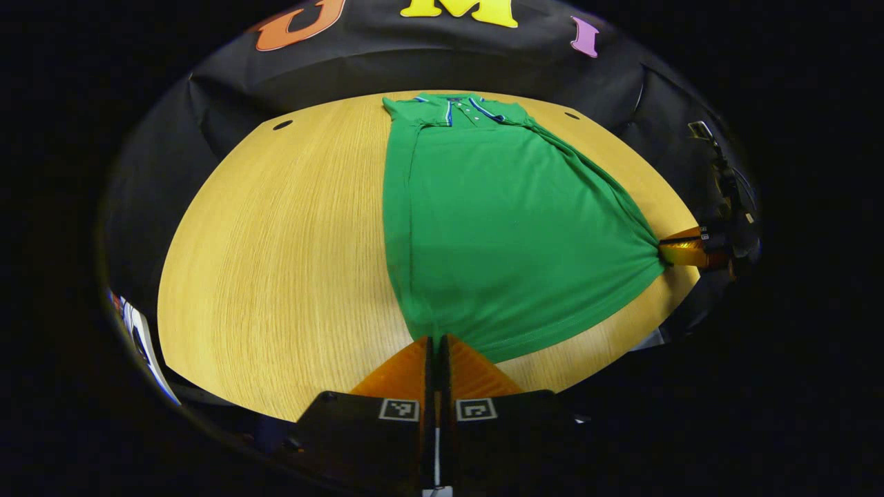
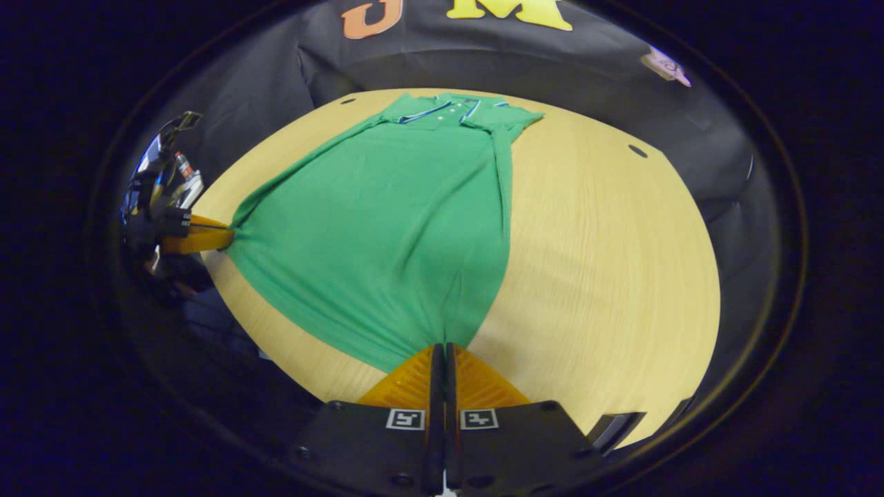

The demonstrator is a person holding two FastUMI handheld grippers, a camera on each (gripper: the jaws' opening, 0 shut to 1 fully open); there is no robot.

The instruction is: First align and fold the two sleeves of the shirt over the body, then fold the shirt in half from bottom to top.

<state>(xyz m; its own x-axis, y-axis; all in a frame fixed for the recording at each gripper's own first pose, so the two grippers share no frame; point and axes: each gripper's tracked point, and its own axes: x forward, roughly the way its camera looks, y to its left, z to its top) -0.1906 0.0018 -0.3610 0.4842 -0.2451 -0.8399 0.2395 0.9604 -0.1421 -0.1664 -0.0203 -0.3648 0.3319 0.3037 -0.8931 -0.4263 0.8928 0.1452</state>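
A: How does the left gripper (image 1: 436,339) look in the left gripper view?

B: Its two fingers are wedge-shaped with fine ribs. They come out of a black block, and this block has two small square markers in black and white.

A: And the right gripper (image 2: 442,347) in the right gripper view?

B: It has the same build: ribbed wedges, a black housing with round screws at the corners, and two square markers. Farther off, each gripper has dark hardware and thin cables behind its fingers.
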